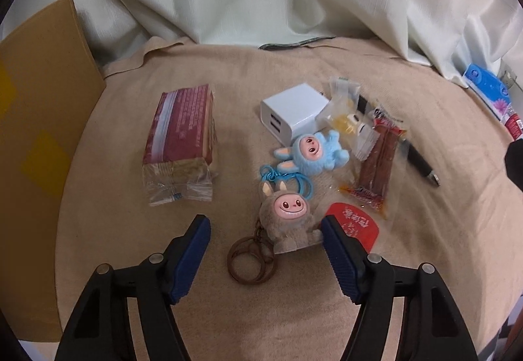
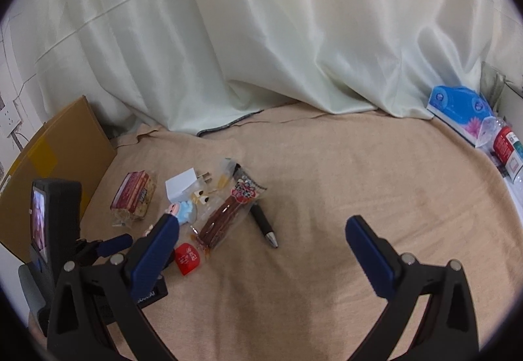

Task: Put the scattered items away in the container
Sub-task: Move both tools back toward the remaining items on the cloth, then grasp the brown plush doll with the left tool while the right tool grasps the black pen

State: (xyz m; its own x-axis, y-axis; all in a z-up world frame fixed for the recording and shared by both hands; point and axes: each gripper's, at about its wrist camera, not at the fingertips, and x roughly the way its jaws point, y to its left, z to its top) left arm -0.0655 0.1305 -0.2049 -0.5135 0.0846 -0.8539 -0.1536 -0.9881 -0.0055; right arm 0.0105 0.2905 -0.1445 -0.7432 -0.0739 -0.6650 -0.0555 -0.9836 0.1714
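Scattered on the beige cloth lie a brown plush keychain (image 1: 289, 220), a blue plush keychain (image 1: 313, 150), a white USB charger (image 1: 292, 114), a clear candy packet (image 1: 343, 112), a spicy-stick snack pack (image 1: 376, 164), a black pen (image 1: 420, 161), a red packet (image 1: 354, 223) and a red-wrapped cracker pack (image 1: 181, 138). My left gripper (image 1: 265, 225) is open, its fingers straddling the brown plush. My right gripper (image 2: 261, 228) is open over bare cloth, right of the pen (image 2: 264, 224) and the snack pack (image 2: 225, 214). A brown cardboard box (image 1: 36, 119) stands at the left.
A pale curtain (image 2: 261, 34) hangs behind the cloth-covered surface. A blue tissue pack (image 2: 457, 109) and a plastic bottle (image 2: 505, 145) sit at the far right edge. In the right wrist view the left gripper's body with its small screen (image 2: 41, 223) is at the lower left.
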